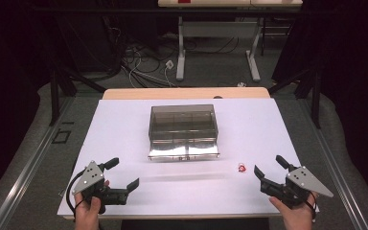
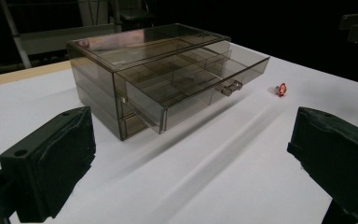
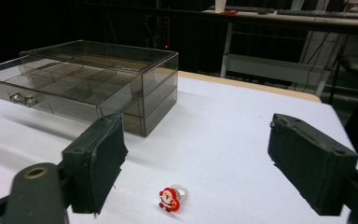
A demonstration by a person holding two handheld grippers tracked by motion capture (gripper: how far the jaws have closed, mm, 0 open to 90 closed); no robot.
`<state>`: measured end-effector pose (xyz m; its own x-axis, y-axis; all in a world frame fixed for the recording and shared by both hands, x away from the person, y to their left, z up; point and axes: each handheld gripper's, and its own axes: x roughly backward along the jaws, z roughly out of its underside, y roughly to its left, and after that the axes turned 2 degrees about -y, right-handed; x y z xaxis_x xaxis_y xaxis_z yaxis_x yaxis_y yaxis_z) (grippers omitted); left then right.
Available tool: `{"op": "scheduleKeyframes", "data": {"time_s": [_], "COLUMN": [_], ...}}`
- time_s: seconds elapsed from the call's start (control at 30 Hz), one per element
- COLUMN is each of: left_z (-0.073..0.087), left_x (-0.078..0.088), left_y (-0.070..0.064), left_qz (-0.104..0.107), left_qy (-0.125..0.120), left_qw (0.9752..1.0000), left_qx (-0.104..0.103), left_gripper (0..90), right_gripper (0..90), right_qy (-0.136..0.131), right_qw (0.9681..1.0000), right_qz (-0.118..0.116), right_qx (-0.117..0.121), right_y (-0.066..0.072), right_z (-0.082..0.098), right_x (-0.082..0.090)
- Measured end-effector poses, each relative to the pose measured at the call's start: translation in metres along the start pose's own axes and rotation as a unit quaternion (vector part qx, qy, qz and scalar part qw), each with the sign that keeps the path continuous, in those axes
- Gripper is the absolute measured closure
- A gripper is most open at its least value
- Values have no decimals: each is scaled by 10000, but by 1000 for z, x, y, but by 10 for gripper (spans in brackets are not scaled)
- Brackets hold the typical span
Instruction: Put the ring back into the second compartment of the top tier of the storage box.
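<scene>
Smoky plastic drawer box (image 1: 183, 125), top drawer (image 2: 200, 79) open, compartments bare

A small red-and-white Santa ring (image 3: 171, 198) lies flat on the white table, near its right front corner and well apart from the drawer box (image 1: 183, 125). That box is smoky clear plastic, standing mid-table, with its top drawer (image 2: 193, 88) pulled out toward the person, showing divided compartments and a small handle.
</scene>
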<state>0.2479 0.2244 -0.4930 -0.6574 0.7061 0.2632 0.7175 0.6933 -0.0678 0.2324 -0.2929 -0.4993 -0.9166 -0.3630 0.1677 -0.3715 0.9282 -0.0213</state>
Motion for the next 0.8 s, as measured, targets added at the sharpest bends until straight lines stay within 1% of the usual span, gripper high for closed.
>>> {"op": "scheduleKeyframes", "data": {"time_s": [0.03,0.07,0.1,0.13,0.17,0.2,0.27,0.33,0.43,0.47,0.5,0.53,0.57,0.6,0.63,0.8], "left_z": [0,0,0,1,1,2,3,5,6,6,6,6,7,7,7,7], "left_x": [-1,-1,-1,-1,-1,-1,-1,1,2,3,3,4,4,4,5,4], "left_y": [0,0,0,-1,-1,0,1,3,4,5,5,5,6,6,6,7], "left_qz": [1,1,-1,7,7,-5,3,2,-17,-37,-37,-34,-45,-45,-32,-23], "left_qy": [14,14,46,26,26,38,44,6,7,-27,-27,-36,-45,-45,-56,-40], "left_qw": [10000,10000,10000,10000,10000,10000,10000,9999,9999,9998,9998,9997,9996,9996,9995,9994], "left_qx": [-13,-13,-27,-12,-12,-19,19,110,151,194,194,242,287,287,322,345], "left_gripper": [0,0,0,0,0,0,0,0,0,0,0,0,0,0,0,0], "right_gripper": [207,206,206,205,205,206,210,233,233,230,230,221,201,201,205,209], "right_qy": [39,52,52,108,108,169,153,190,160,195,195,195,167,167,251,356], "right_qw": [10000,10000,10000,9999,9999,9998,9998,9997,9998,9996,9996,9996,9995,9995,9991,9984], "right_qz": [-23,18,18,22,22,-26,-57,-131,-146,-174,-174,-186,-216,-216,-271,-316], "right_qx": [-43,-60,-60,-45,-45,-92,-87,-19,-4,57,57,50,149,149,218,311], "right_y": [0,0,0,-1,-1,0,0,2,3,5,5,6,7,7,10,13], "right_z": [1,1,1,2,2,2,2,2,1,1,1,1,2,2,2,4], "right_x": [-1,-2,-2,-4,-4,-6,-8,-12,-16,-20,-20,-23,-28,-28,-34,-41]}}
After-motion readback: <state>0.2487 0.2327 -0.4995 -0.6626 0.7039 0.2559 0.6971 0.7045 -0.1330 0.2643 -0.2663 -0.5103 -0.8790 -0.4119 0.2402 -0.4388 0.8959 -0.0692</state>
